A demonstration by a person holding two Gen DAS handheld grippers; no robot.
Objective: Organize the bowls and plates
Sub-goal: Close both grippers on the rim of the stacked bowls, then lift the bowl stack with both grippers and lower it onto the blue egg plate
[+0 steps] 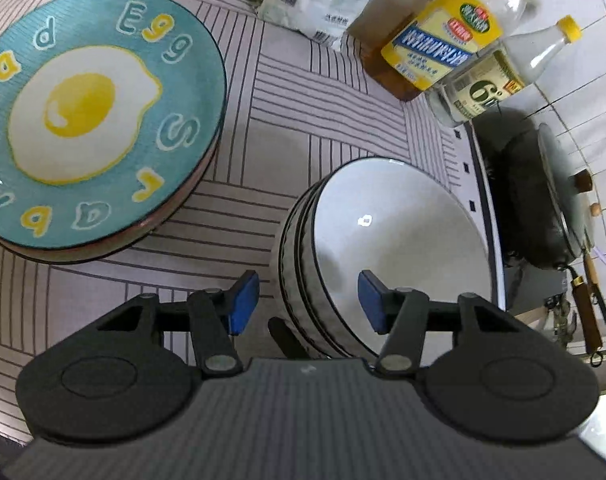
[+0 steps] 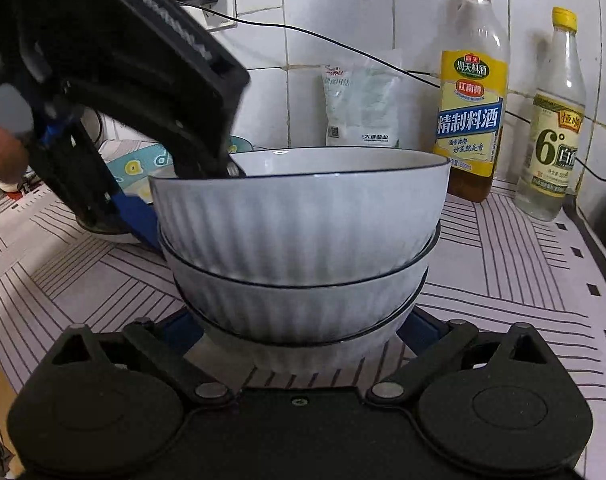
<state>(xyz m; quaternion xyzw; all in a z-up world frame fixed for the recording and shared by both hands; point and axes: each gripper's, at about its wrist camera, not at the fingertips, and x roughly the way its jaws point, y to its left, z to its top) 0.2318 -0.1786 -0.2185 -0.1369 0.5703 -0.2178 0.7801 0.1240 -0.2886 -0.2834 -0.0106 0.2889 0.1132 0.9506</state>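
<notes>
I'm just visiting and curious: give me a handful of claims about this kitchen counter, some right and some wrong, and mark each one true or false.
1. The white ribbed bowls are nested in a stack. True.
2. The teal plate shows a fried egg. True.
3. The left gripper is clamped tight on the stack's rim. False: its blue pads stand apart on either side of the rim, not pressing it.
4. The two bottles stand on the floor. False: the yellow-labelled bottle and the clear bottle stand on the striped mat, by the tiled wall.
5. The top bowl is full of soup. False: it is empty.
</notes>
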